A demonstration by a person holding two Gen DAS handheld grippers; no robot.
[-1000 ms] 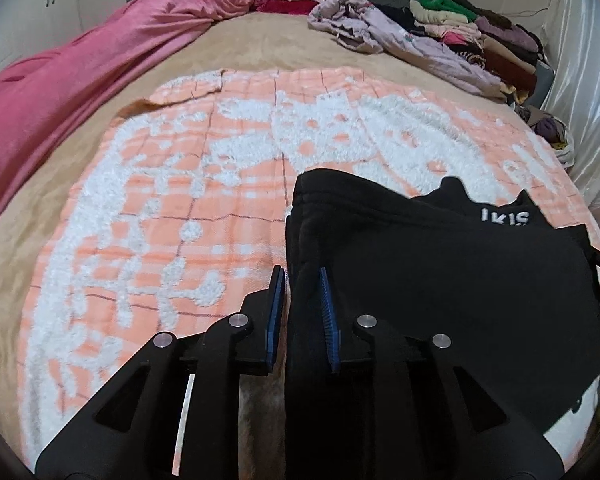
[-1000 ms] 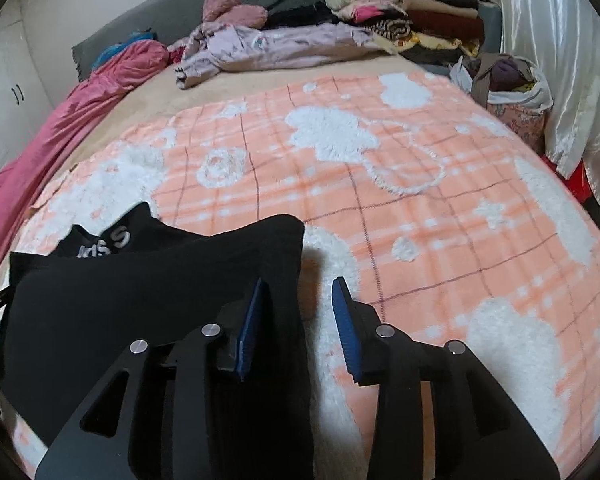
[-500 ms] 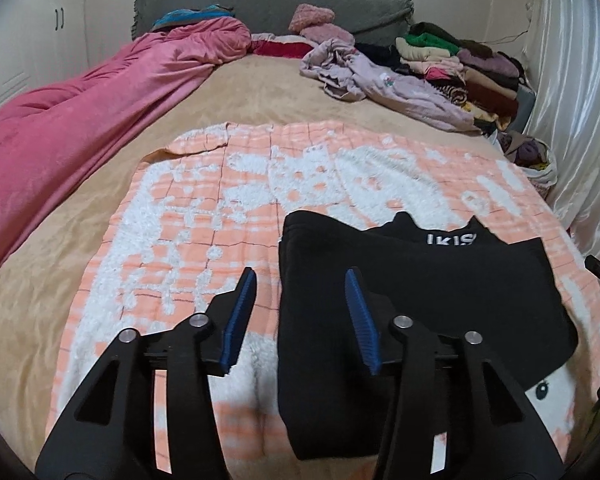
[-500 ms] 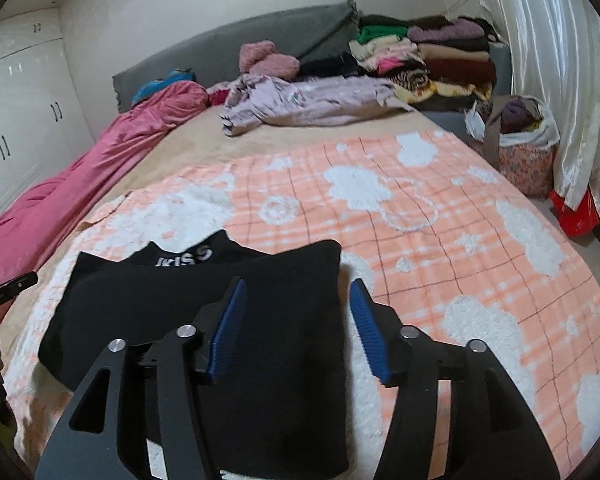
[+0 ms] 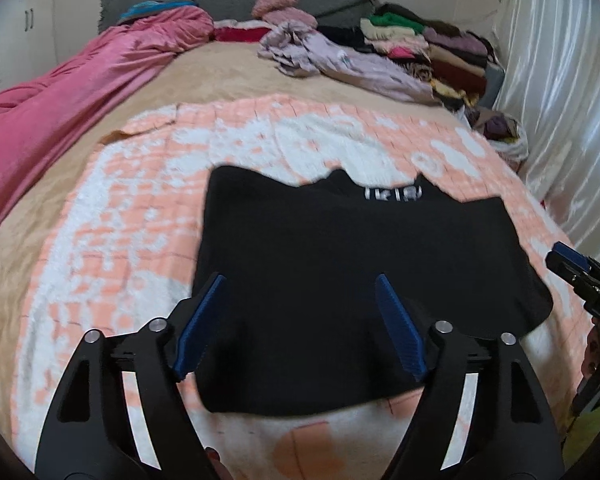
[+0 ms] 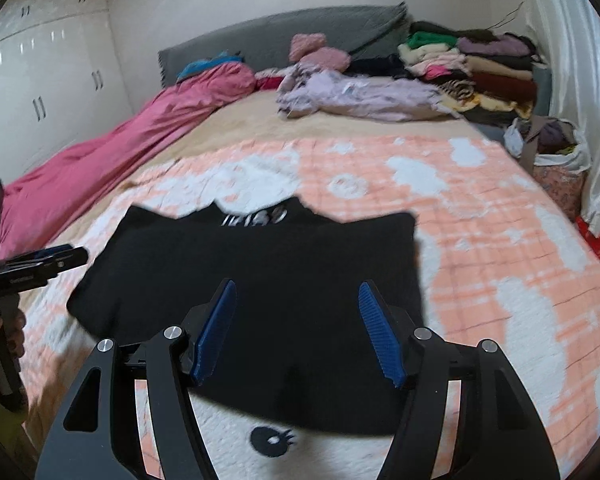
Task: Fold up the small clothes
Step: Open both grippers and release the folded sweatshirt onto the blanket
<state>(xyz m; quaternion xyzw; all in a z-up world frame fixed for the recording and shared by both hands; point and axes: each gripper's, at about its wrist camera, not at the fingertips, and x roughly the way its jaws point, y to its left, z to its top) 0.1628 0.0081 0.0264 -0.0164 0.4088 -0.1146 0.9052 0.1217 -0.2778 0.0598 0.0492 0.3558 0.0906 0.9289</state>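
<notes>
A black garment (image 5: 359,240) with white lettering at its collar lies folded flat on the orange-and-white blanket (image 5: 140,208). My left gripper (image 5: 300,280) hovers above the garment's near left part. Its jaws are opening and the blue pads hold nothing. In the right wrist view the same garment (image 6: 268,256) lies below my right gripper (image 6: 296,283), which is open and clear of the cloth. Each gripper shows at the edge of the other's view: the right gripper (image 5: 567,260) and the left gripper (image 6: 60,258).
A pink duvet (image 5: 60,112) runs along the bed's left side. A lilac garment (image 5: 339,60) and a stack of folded clothes (image 5: 439,52) lie by the grey headboard. A bag of clothes (image 6: 555,148) and a curtain stand to the right, with white wardrobes (image 6: 40,92) to the left.
Both grippers let go of the black garment, opened, and drew back and up. The garment now lies flat on the blanket.
</notes>
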